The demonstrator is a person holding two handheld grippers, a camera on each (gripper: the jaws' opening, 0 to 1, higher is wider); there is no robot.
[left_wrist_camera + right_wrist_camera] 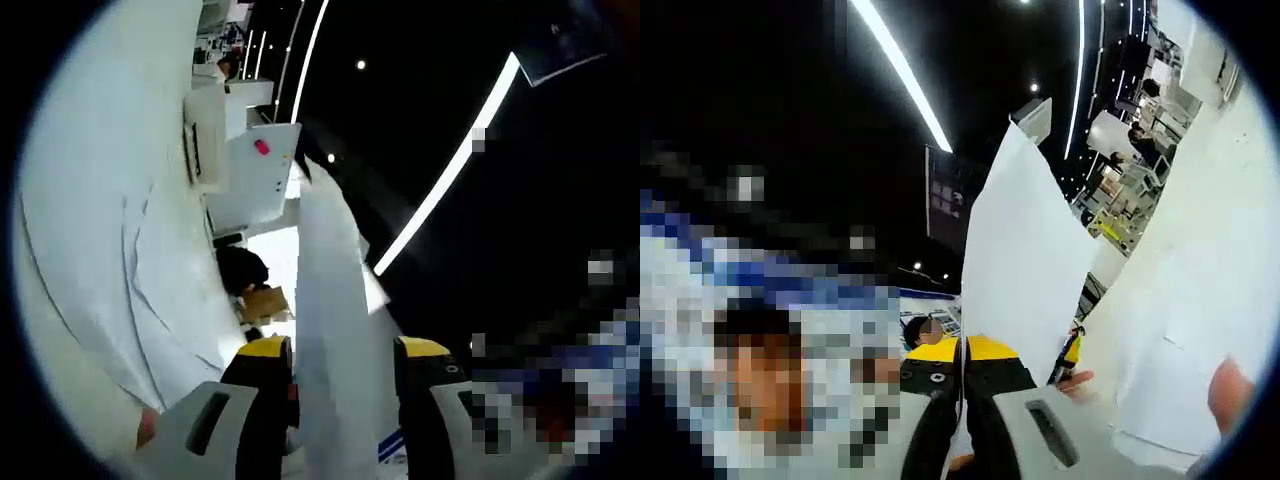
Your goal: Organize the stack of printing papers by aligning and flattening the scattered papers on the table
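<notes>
White paper sheet (1025,250) is clamped in the right tool (963,385); the left tool (345,360) straddles it unclenched. Tugging could crease it.

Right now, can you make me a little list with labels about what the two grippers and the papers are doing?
left gripper: open, a sheet standing between its jaws
right gripper: shut on the paper
paper: white, held up in the air on edge
table: white, with more paper lying on it
room: dark ceiling with long light strips
</notes>
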